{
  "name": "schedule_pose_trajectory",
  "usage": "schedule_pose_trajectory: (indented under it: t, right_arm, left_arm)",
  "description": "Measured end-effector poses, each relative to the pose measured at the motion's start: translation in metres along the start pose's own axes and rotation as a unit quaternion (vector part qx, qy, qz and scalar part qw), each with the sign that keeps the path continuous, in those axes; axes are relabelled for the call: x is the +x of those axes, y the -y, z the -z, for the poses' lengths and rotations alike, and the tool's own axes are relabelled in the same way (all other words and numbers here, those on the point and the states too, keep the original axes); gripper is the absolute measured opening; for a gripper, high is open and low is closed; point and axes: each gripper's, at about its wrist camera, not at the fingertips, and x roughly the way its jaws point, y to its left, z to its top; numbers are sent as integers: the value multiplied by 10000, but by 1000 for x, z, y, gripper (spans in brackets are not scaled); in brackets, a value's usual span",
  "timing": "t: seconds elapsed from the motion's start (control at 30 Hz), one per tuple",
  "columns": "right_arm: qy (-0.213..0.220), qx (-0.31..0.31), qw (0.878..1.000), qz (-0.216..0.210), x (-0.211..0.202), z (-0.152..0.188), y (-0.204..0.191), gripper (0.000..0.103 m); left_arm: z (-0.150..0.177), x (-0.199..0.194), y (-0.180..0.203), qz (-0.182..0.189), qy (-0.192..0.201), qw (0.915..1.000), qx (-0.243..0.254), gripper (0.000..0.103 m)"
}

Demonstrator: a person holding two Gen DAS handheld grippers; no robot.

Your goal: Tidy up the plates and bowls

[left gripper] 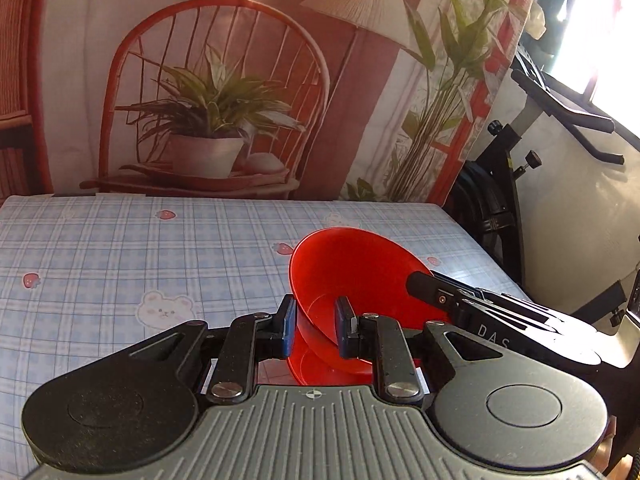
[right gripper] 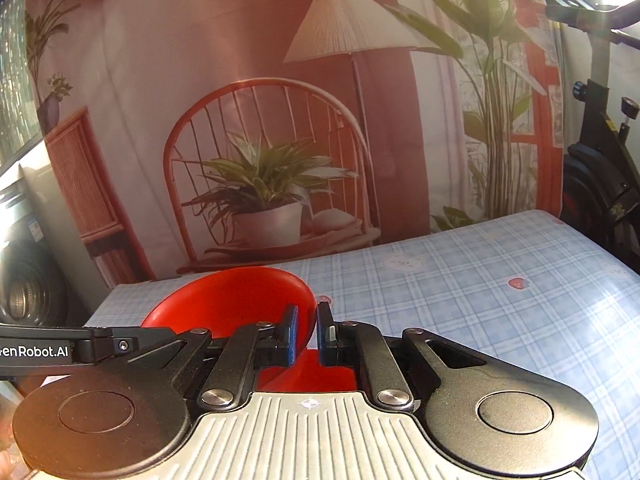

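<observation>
A red bowl (left gripper: 352, 276) is held tilted above the table with the blue checked cloth (left gripper: 120, 264). My left gripper (left gripper: 316, 324) is shut on its near rim, one finger outside the wall and one inside. My right gripper (right gripper: 306, 330) is shut on the rim of the same red bowl (right gripper: 236, 304) from the other side. The right gripper's body shows at the right of the left wrist view (left gripper: 480, 312); the left gripper's body shows at the left of the right wrist view (right gripper: 80, 346). No plates are in view.
A printed backdrop (left gripper: 224, 92) with a chair, plant and lamp hangs behind the table's far edge. An exercise bike (left gripper: 520, 168) stands off the table's right side. A dark appliance (right gripper: 24, 280) stands at the left in the right wrist view.
</observation>
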Motion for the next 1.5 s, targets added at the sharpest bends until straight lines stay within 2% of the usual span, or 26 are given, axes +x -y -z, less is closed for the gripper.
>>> schedule_pose_trajectory:
  t: [0.2, 0.47, 0.73, 0.93, 0.97, 1.03, 1.07, 1.5]
  right_arm:
    - [-246, 134, 9993, 239, 19, 19, 19, 8]
    - [-526, 269, 9977, 318, 34, 38, 32, 9]
    - [-626, 346, 9970, 300, 40, 44, 35, 9]
    - [-670, 440, 9963, 320, 40, 46, 38, 11]
    - [-690, 462, 9960, 316, 41, 47, 39, 12]
    - [-717, 508, 9957, 288, 42, 48, 41, 12]
    - [-727, 526, 9956, 270, 43, 49, 41, 12]
    - [-875, 915, 9919, 5, 50, 56, 47, 12]
  left_arm:
    - [12, 35, -3, 151, -335, 9993, -12, 21]
    - [25, 67, -5, 76, -677, 9976, 108, 21]
    - [30, 74, -6, -96, -701, 9971, 282, 21]
    - [28, 74, -10, -162, -697, 9973, 164, 23]
    - [28, 74, -11, -185, -702, 9972, 151, 24]
    - [29, 76, -13, -223, -717, 9971, 101, 35]
    - [29, 77, -14, -236, -725, 9971, 68, 36]
    - [39, 98, -20, -154, -1052, 9938, -312, 36]
